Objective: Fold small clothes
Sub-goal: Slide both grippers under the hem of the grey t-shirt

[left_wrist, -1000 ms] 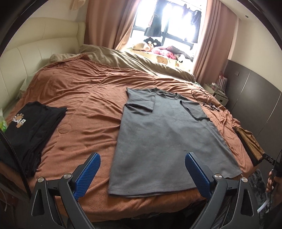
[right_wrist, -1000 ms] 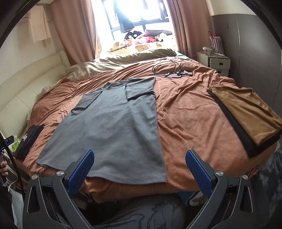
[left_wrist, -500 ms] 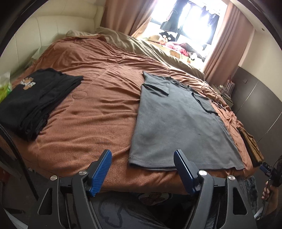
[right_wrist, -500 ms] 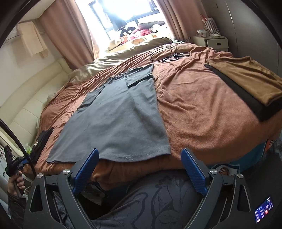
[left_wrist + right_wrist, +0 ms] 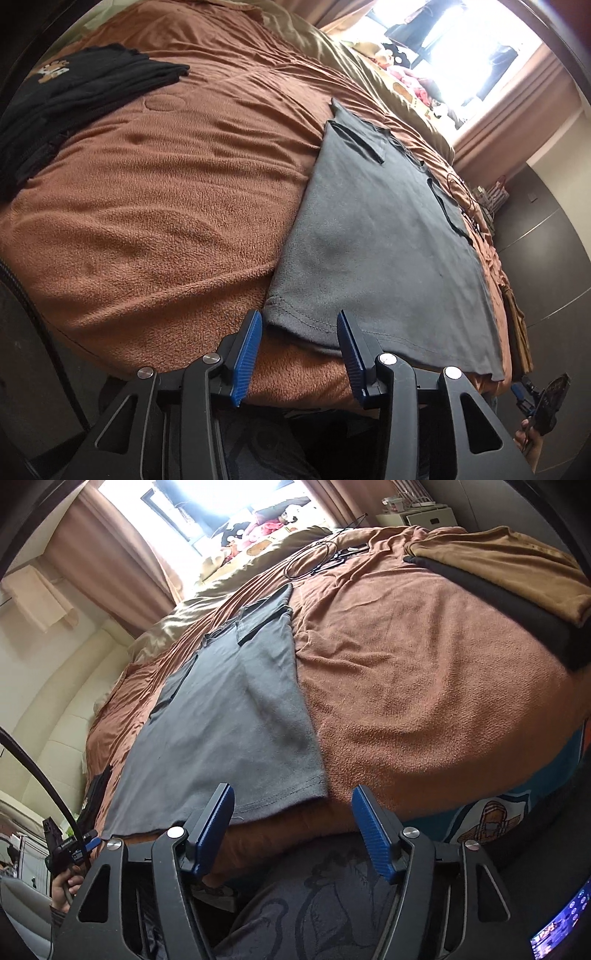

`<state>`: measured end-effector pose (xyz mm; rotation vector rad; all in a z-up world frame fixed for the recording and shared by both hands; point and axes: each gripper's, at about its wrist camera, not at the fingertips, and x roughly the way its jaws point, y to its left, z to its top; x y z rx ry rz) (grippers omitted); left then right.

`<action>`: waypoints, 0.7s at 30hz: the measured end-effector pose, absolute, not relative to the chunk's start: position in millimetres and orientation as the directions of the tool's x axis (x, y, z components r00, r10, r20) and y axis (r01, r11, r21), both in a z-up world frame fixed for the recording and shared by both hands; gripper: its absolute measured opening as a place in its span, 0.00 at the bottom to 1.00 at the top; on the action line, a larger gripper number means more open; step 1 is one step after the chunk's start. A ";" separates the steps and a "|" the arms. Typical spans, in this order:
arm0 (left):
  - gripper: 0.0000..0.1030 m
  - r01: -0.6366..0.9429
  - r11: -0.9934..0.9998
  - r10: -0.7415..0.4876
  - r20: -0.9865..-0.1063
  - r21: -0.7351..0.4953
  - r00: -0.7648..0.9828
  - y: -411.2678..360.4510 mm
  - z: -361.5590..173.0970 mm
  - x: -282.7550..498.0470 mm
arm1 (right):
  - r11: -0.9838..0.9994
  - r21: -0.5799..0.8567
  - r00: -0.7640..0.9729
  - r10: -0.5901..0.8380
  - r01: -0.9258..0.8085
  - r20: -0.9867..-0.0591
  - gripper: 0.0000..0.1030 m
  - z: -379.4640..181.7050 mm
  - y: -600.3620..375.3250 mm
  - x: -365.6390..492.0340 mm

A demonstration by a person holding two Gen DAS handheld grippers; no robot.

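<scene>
A grey T-shirt (image 5: 373, 236) lies flat on the brown blanket (image 5: 166, 206), sleeves folded in, hem toward me. My left gripper (image 5: 299, 325) is open, its blue pads either side of the hem's left corner at the bed's near edge. In the right wrist view the same shirt (image 5: 229, 716) shows, and my right gripper (image 5: 291, 805) is open with its pads straddling the hem's right corner. Neither gripper holds cloth.
A folded black garment stack (image 5: 62, 99) lies at the left of the bed. A folded tan and black stack (image 5: 517, 579) lies at the right. A black cable (image 5: 317, 557) lies far on the blanket. A white nightstand (image 5: 417, 513) stands beyond.
Both grippers have dropped low and moved in to the shirt's hem corners. Both jaws have narrowed but stay open.
</scene>
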<state>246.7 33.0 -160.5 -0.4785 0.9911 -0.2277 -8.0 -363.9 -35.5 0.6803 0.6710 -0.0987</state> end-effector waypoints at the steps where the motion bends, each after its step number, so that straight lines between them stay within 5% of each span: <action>1: 0.43 -0.039 0.883 -0.378 -0.757 -0.468 0.533 31.1 -161.2 248.8 | 0.776 0.555 0.786 0.128 0.301 -0.605 0.63 -37.6 -365.1 -4.5; 12: 0.43 -0.113 0.888 -0.334 -0.795 -0.446 0.507 23.2 -175.0 256.5 | 0.710 0.608 0.767 0.150 0.356 -0.624 0.63 -58.7 -378.9 23.8; 21: 0.43 -0.146 0.796 -0.449 -0.734 -0.587 0.510 31.0 -183.5 249.2 | 0.586 0.734 0.796 0.233 0.344 -0.559 0.60 -74.0 -378.3 26.3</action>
